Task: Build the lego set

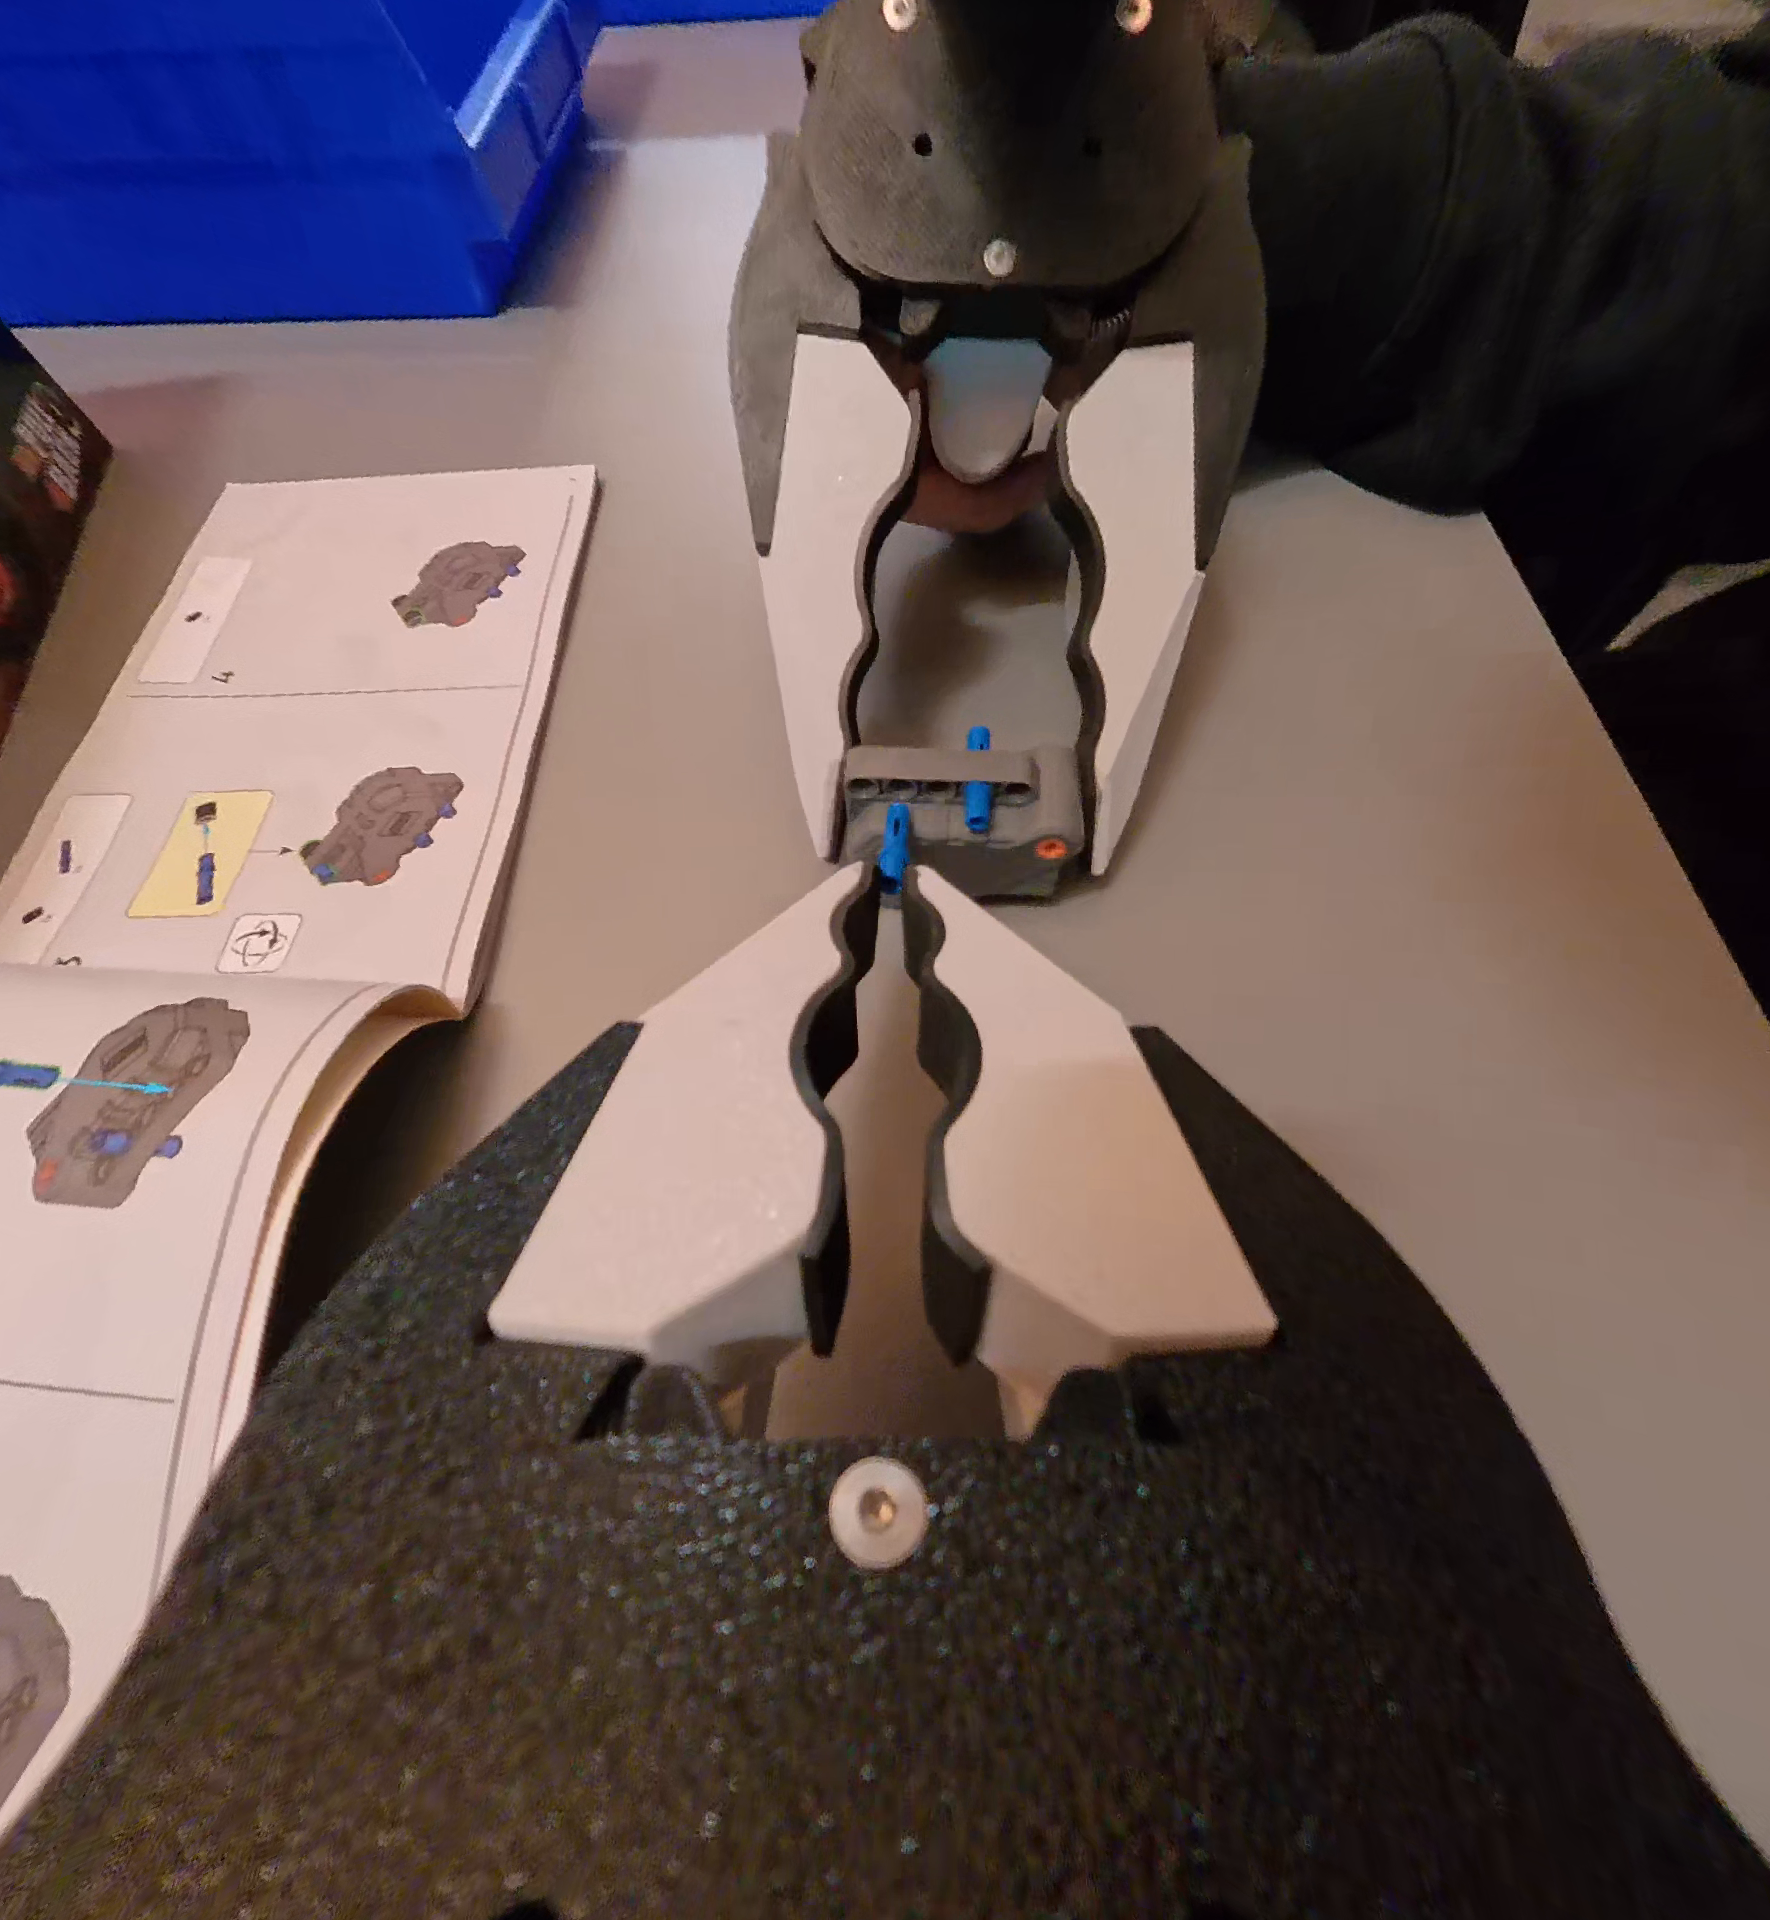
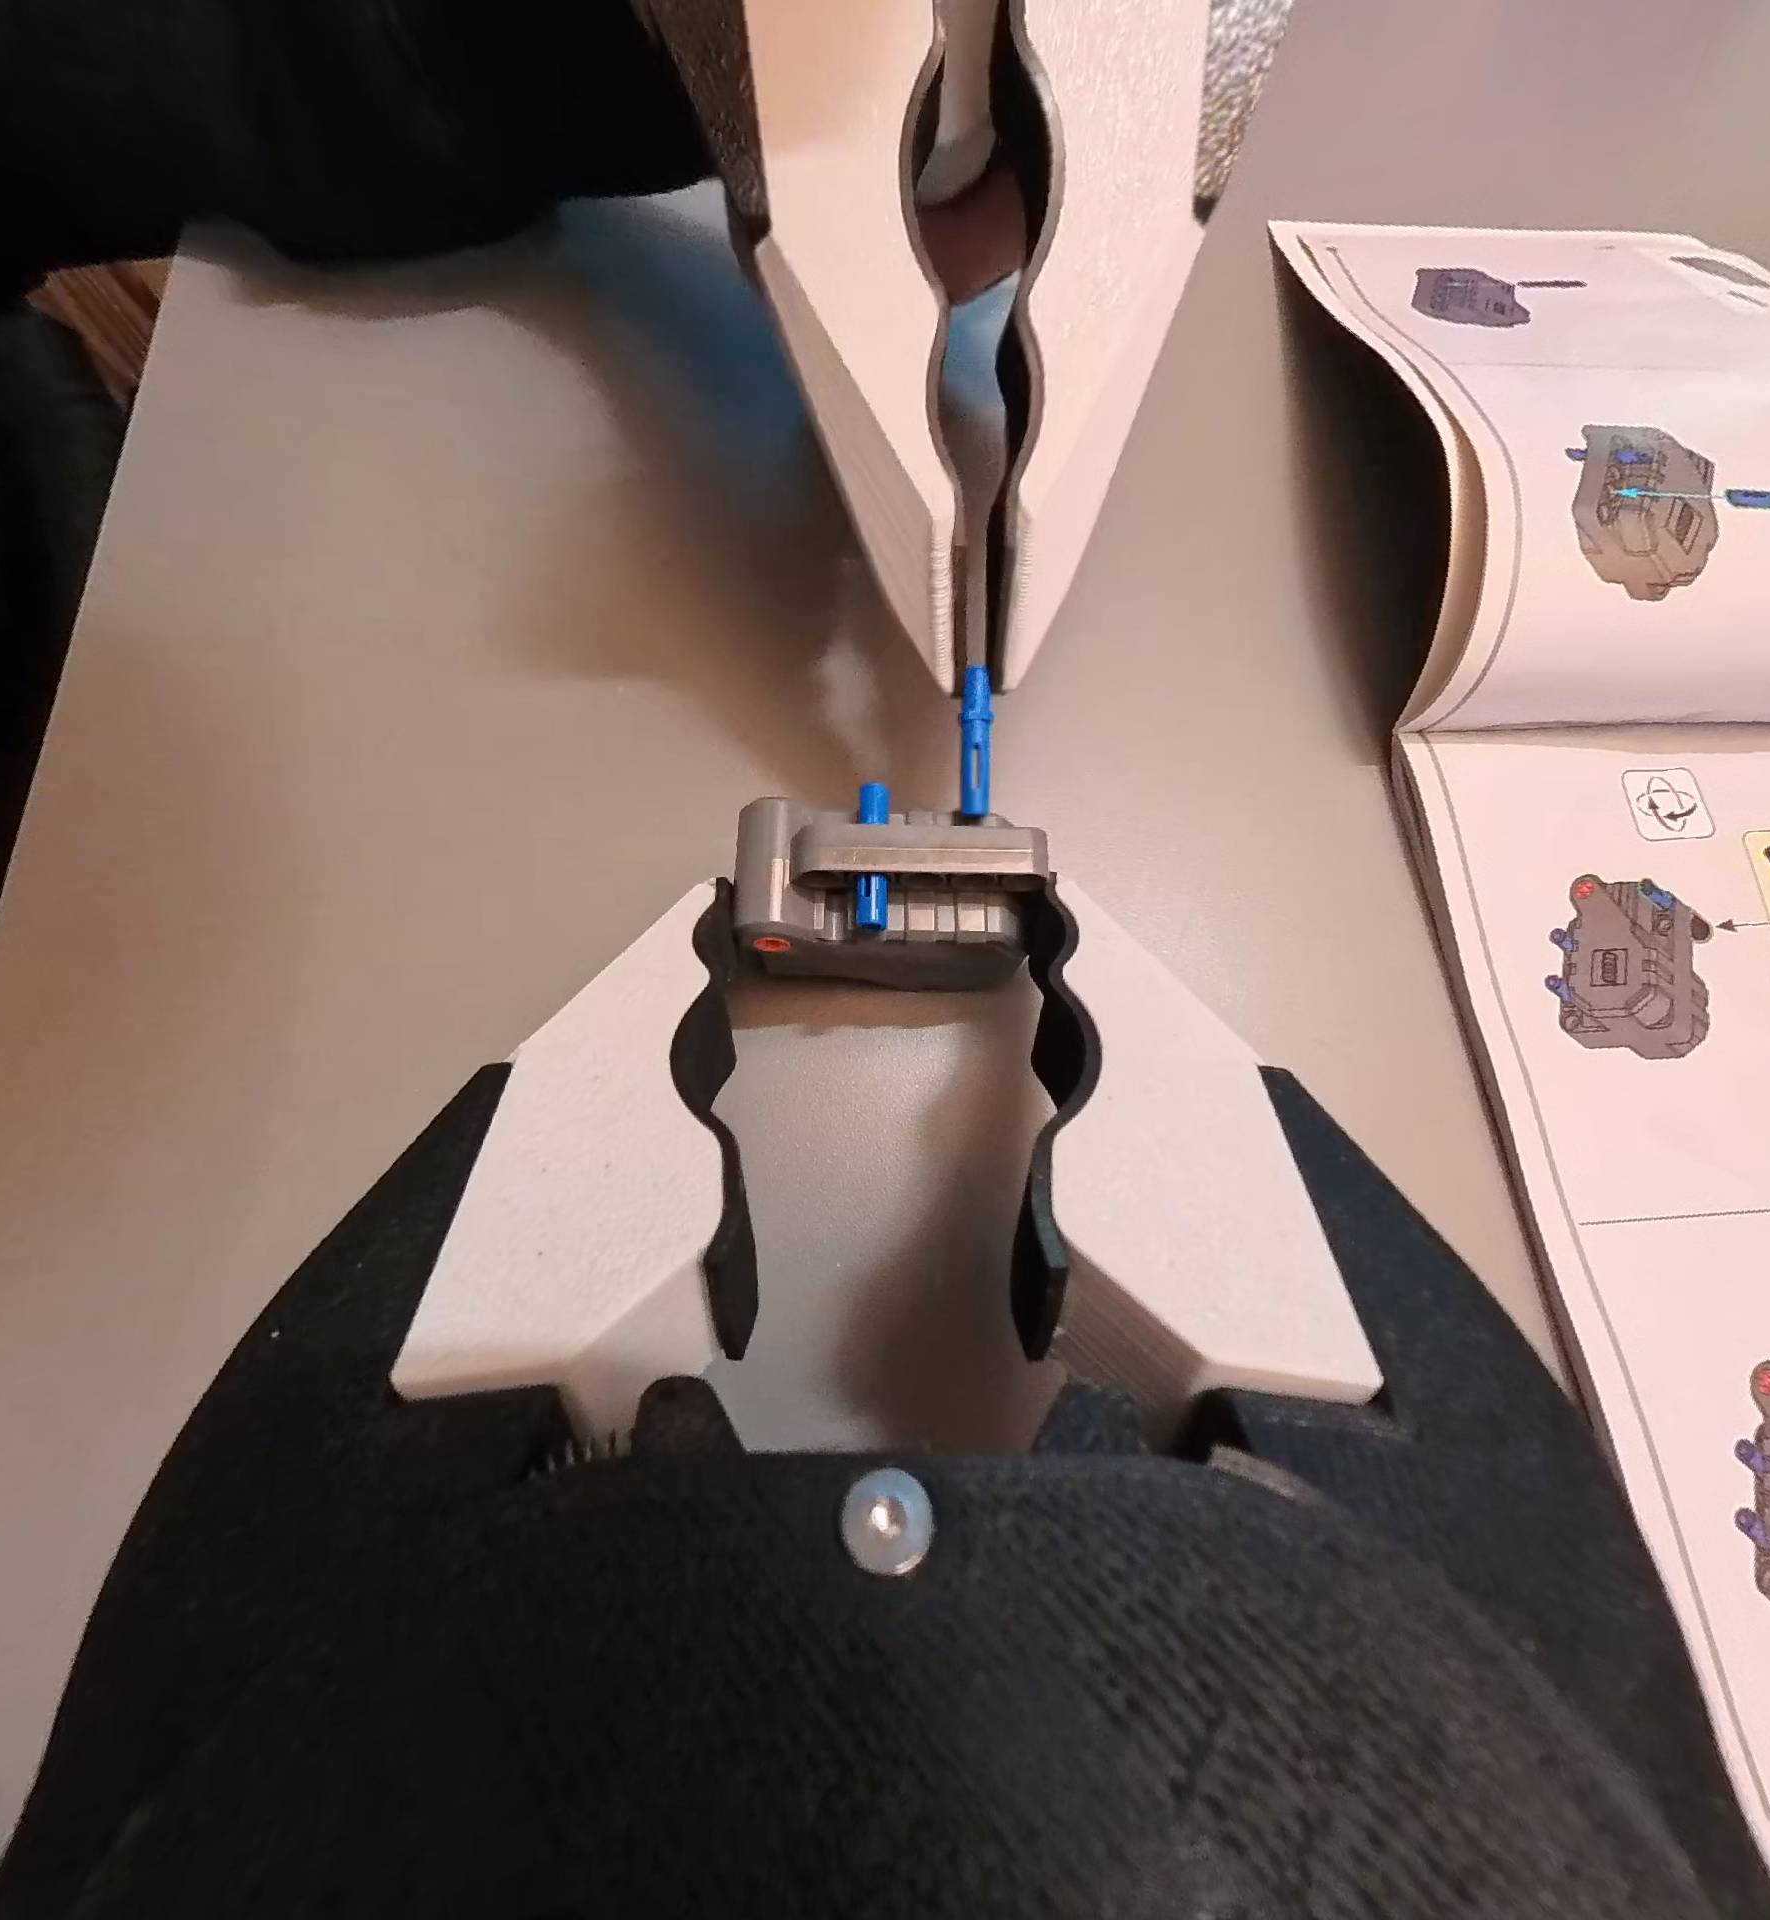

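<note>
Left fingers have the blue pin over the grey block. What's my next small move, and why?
Probably press the blue pin further into the grey block. The left gripper pinches only its far end, its other end sits at a hole in the block's beam, and most of it still stands out. The right gripper clamps the block, bracing the push.

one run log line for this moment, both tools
left tool: shut on blue pin | right tool: shut on grey block | pin at block hole | not seated
</note>
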`<state>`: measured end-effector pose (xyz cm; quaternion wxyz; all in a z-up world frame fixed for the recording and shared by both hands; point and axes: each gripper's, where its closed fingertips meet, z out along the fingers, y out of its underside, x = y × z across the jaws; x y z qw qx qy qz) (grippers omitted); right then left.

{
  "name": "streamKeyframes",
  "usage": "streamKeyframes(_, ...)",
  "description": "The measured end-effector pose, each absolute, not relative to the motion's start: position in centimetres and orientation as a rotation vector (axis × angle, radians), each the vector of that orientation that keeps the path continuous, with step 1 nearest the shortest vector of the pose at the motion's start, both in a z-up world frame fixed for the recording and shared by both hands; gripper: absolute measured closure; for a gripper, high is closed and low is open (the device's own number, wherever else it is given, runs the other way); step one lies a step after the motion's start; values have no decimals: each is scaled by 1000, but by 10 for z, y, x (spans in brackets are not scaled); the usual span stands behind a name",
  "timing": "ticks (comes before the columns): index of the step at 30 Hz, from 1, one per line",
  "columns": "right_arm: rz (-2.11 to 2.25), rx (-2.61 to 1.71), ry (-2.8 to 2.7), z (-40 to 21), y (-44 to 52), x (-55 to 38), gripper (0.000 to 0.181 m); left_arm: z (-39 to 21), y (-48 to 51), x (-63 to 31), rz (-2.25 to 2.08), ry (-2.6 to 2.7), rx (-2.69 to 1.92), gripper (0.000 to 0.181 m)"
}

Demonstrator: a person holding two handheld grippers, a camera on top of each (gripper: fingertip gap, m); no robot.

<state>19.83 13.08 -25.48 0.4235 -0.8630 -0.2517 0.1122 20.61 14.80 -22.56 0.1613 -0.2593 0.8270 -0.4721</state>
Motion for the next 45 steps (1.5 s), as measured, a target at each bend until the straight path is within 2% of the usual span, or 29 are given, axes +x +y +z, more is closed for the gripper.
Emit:
streamKeyframes(14,278,-2159,-632,-255,131,198,126,-232,144,207,-1347,2384,-775,180)
streamKeyframes(27,287,-2161,-629,-255,131,199,125,-224,142,209,-1532,2344,-920,180)
streamKeyframes(45,282,-2163,-628,-255,130,199,126,-236,142,210,-1348,2379,-846,180)
